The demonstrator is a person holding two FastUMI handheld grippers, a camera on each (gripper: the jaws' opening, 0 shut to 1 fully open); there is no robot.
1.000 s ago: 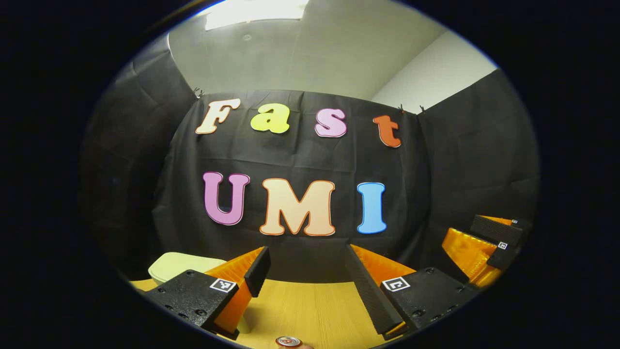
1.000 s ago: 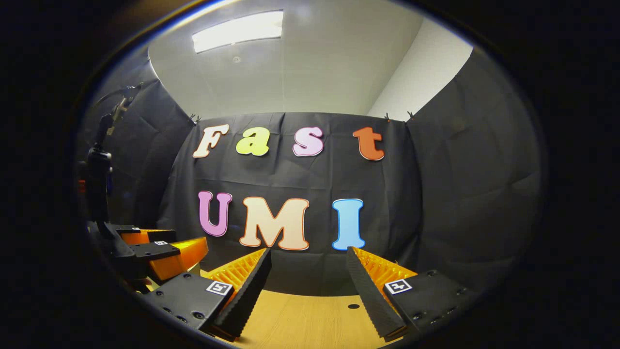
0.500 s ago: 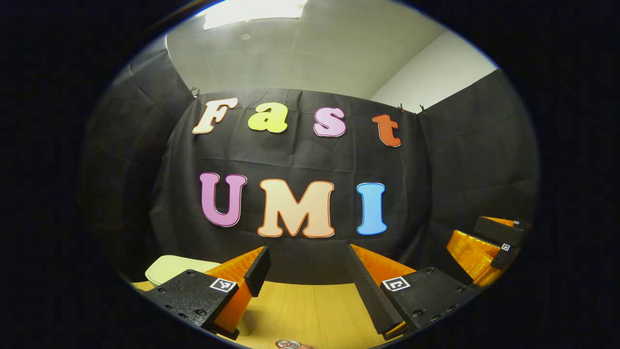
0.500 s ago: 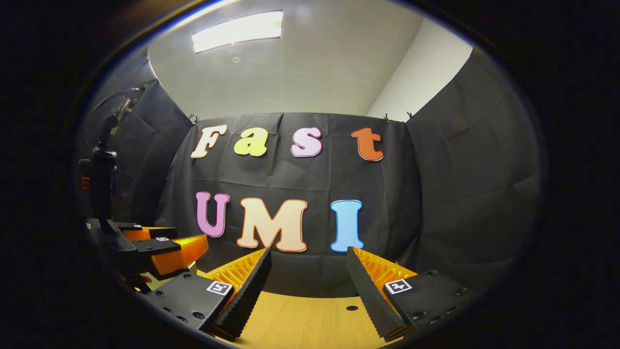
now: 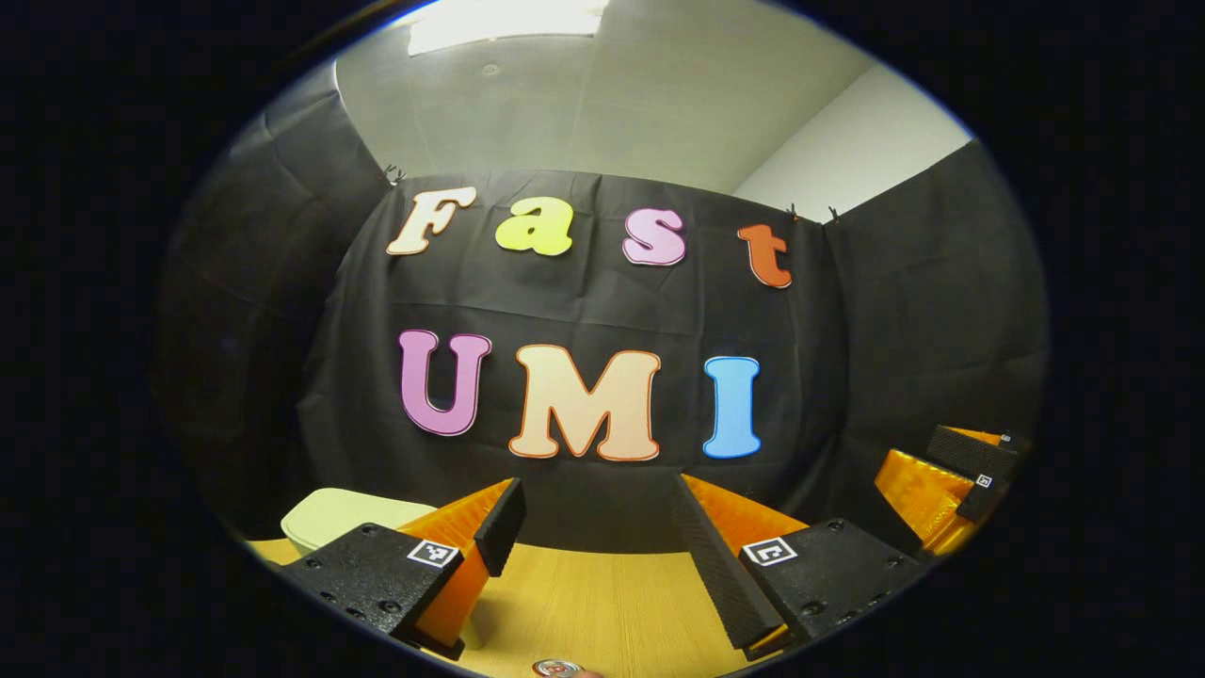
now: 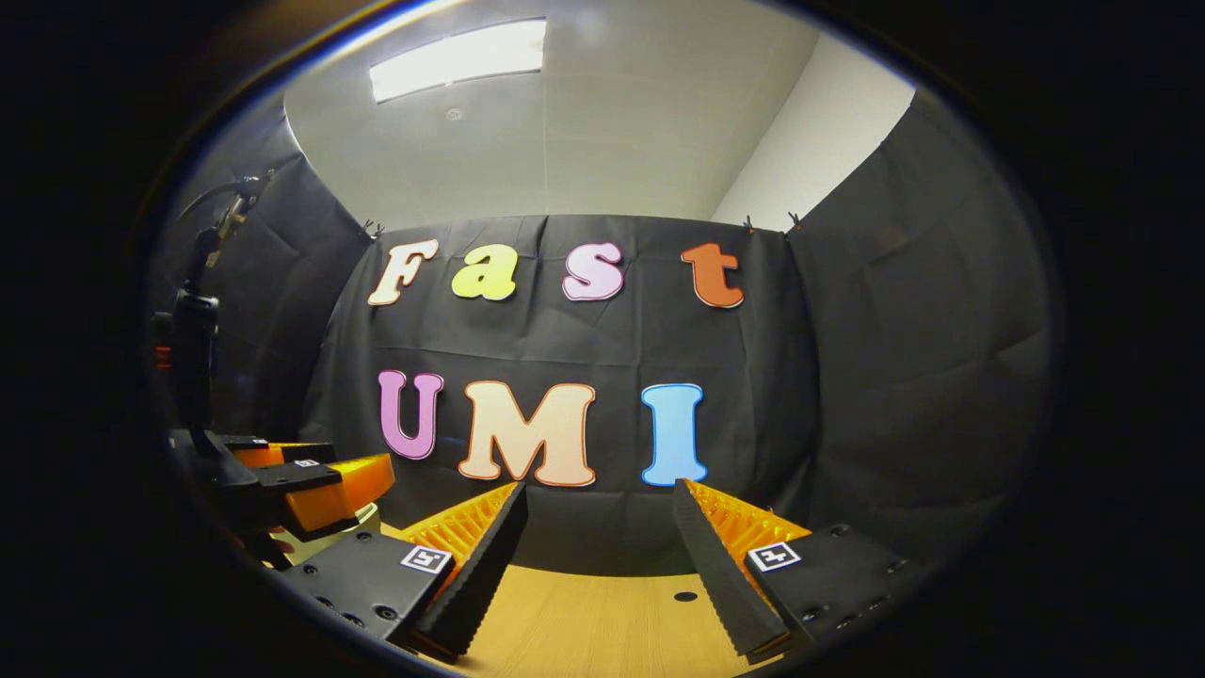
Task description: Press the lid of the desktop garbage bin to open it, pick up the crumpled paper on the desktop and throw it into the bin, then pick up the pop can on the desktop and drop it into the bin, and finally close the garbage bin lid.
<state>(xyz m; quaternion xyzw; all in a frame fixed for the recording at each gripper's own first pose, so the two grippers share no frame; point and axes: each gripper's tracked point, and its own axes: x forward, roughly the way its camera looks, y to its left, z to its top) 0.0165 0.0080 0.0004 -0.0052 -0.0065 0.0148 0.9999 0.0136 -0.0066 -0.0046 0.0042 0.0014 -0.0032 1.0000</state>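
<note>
**Both grippers up and open, bin shut, can low in frame**

Barely a shift since a second ago: in the left gripper view the can (image 5: pixel 558 668) has slid a touch lower toward the bottom edge, and the bin (image 5: pixel 344 515) sits a shade further left. In the right gripper view, the left gripper has dropped slightly at the left edge.

Start with the bin. It's pale green, lid down flat, standing on the table (image 5: pixel 602 603) behind the left gripper's left finger in the left gripper view, which hides part of it. In the right gripper view a pale sliver of it (image 6: pixel 350 530) peeks out under the left gripper.

The can: just its silver top with a red rim, on the table, right of the bin and closer to the camera, between and below the left gripper's fingers.

The left gripper (image 5: pixel 593 513) is spread wide, nothing between its fingers, held over the table with the bin just off its left side. The right gripper (image 6: pixel 598 518) is likewise wide apart and empty, over bare wood well right of the bin. Each shows in the other's view: the right gripper (image 5: pixel 951 485) far right of the bin, the left gripper (image 6: pixel 297 480) directly over it.

A small dark hole (image 6: pixel 686 596) marks the table, well right of the bin.
</note>
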